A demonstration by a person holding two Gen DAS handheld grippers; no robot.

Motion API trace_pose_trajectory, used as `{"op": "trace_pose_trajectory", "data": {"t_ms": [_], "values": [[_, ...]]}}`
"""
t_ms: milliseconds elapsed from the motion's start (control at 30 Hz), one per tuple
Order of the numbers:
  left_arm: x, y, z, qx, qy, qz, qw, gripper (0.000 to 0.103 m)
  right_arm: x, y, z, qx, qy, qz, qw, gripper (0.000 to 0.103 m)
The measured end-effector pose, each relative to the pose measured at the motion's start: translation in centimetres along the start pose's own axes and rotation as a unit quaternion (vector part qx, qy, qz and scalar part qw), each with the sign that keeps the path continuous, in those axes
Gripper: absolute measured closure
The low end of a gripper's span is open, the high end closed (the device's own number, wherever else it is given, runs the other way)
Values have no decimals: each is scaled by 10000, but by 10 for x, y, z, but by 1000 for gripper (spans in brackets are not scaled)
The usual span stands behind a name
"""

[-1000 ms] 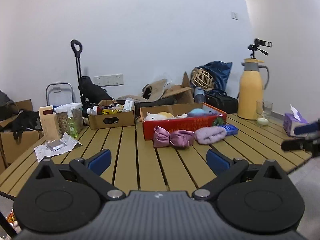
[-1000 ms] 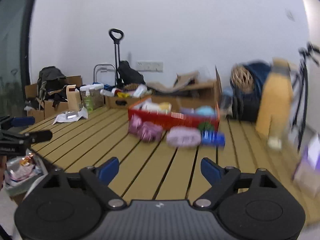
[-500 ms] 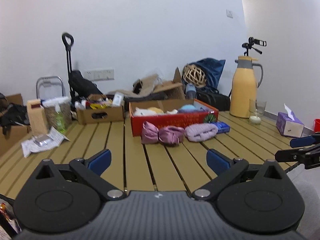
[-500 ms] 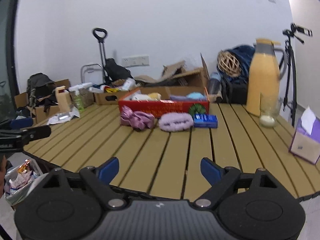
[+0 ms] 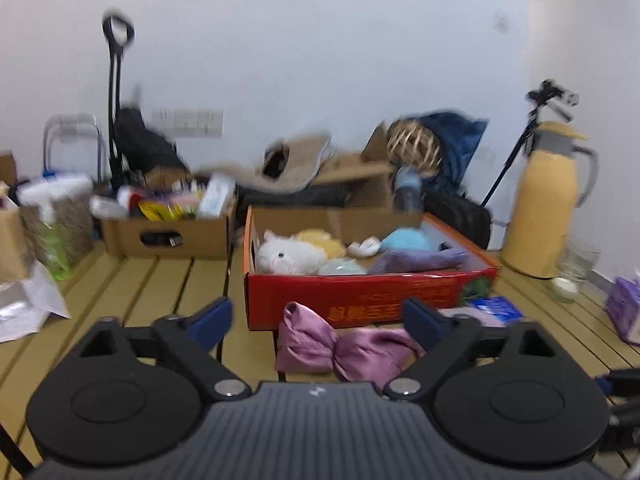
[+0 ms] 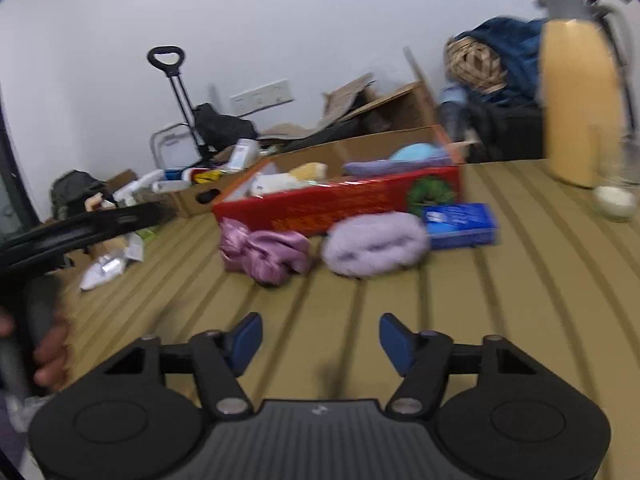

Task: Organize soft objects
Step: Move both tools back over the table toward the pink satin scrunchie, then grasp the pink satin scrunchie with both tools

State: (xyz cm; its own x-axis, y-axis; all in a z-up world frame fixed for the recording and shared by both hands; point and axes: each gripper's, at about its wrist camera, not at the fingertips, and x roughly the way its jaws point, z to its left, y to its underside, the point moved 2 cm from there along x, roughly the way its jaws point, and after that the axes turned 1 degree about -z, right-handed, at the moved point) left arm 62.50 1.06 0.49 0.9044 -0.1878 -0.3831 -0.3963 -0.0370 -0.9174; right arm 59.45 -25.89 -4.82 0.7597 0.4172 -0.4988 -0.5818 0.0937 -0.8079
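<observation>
A red cardboard box on the slatted table holds a white plush, a blue plush and a purple cloth. In front of it lie a purple satin bow, a fluffy lilac piece, a green scrunchie and a blue pack. My left gripper hovers just short of the bow, its jaws closing, the pads clear of the bow. My right gripper is over bare slats, well short of the lilac piece, with its jaws closing on nothing.
A yellow thermos and a glass stand at the right. A purple tissue box sits near the right edge. A brown box of sundries and crumpled paper are at the left. A hand holds the left tool.
Both grippers have moved forward over the table toward the red box, so the soft items loom larger. Both pairs of jaws have narrowed. The right view has rolled.
</observation>
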Motion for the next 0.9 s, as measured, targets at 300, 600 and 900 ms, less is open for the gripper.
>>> {"op": "trace_pose_trajectory", "data": {"t_ms": [300,600,900], "values": [[89,21,55,-1563,486,986,9816,79,87,-47,13,-65,-93,-14,9999,47],[40,61,61,-1769,558,861,9789,85,116,-13,34,-364,-258,348,9984,62],[45,62,57,-1759,591,861,9788,91,123,-5,35,144,-559,458,9973,92]]}}
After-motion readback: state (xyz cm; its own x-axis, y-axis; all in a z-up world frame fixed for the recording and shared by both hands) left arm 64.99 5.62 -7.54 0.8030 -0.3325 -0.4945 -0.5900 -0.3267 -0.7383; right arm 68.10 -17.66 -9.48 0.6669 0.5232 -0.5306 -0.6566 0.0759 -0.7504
